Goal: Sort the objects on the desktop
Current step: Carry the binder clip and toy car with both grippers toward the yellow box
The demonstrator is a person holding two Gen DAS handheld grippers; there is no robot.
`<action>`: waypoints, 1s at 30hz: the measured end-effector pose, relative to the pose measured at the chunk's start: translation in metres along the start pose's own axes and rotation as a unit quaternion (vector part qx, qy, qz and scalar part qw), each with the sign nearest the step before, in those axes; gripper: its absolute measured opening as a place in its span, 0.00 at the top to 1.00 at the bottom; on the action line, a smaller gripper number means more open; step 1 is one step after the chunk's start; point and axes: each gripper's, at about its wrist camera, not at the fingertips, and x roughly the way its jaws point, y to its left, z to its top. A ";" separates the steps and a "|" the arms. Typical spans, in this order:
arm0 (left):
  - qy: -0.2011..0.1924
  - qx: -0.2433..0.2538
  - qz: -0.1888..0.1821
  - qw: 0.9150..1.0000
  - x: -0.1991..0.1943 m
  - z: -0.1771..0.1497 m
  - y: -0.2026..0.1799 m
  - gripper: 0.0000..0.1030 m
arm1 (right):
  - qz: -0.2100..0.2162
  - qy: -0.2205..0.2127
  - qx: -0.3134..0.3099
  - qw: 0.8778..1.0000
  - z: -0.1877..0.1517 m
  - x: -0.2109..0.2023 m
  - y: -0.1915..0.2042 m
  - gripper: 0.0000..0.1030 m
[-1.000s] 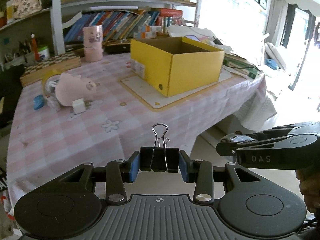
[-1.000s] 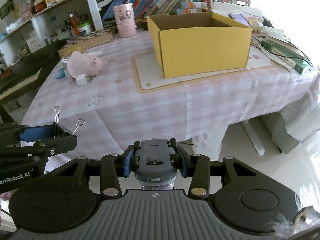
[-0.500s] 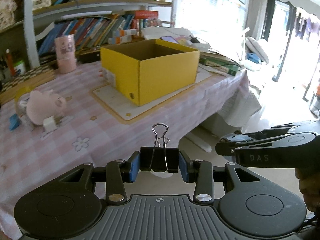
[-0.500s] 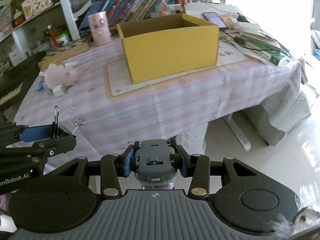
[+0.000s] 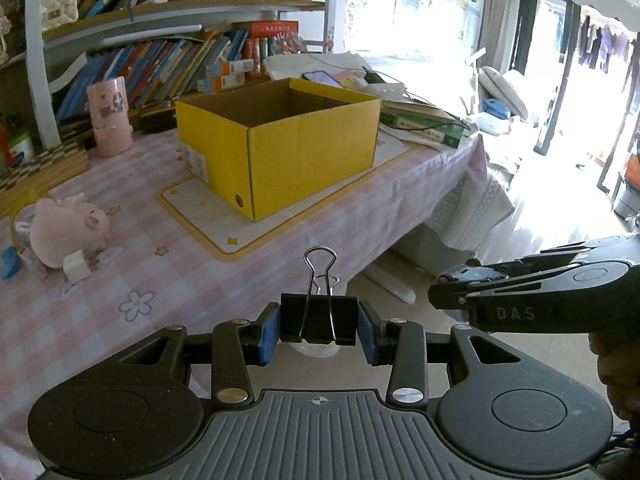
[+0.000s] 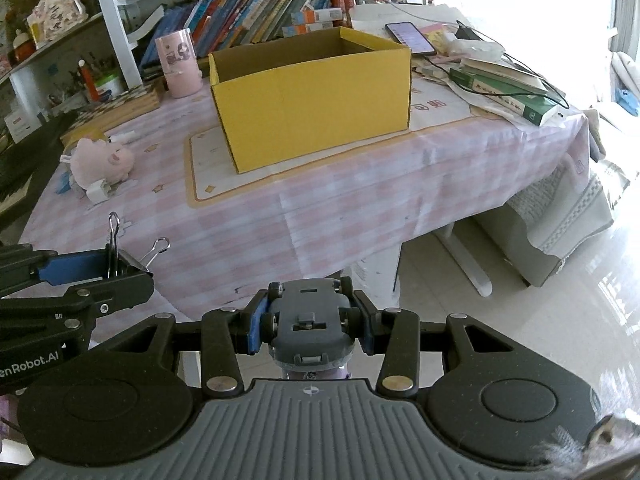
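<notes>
My left gripper (image 5: 319, 330) is shut on a black binder clip (image 5: 319, 318) whose wire handles stick up. It hangs off the table's near edge. In the right wrist view my right gripper (image 6: 308, 326) is shut on a grey toy car (image 6: 309, 322), underside up. An open yellow cardboard box (image 5: 280, 148) (image 6: 312, 100) stands on a mat in the middle of the pink checked table (image 5: 180, 280) (image 6: 340, 200), well ahead of both grippers. From the right wrist, the left gripper (image 6: 96, 268) shows with the clip (image 6: 116, 256). The right gripper (image 5: 460, 280) appears at the right of the left wrist view.
A pink plush pig (image 5: 68, 228) (image 6: 104, 158), a white small block (image 5: 78, 266) and a blue bit lie at the table's left. A pink cup (image 5: 110, 120), books (image 6: 504, 88), a phone (image 6: 410, 38) and shelves line the far side. Bare floor (image 6: 540, 300) lies right.
Both views have swung: the yellow box and table shifted across the frames and now sit nearer the centre. Both grips are unchanged, and the two grippers moved together.
</notes>
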 end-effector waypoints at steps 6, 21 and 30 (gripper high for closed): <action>-0.007 0.004 0.004 1.000 0.003 0.006 -0.004 0.62 | 0.004 0.002 0.000 1.000 0.004 0.004 -0.007 0.61; 0.003 0.007 0.005 1.000 0.021 0.020 -0.006 0.62 | 0.014 0.014 0.002 1.000 0.018 0.022 -0.017 0.61; 0.002 0.009 0.003 1.000 0.041 0.037 -0.007 0.62 | 0.021 0.023 -0.001 1.000 0.038 0.040 -0.027 0.61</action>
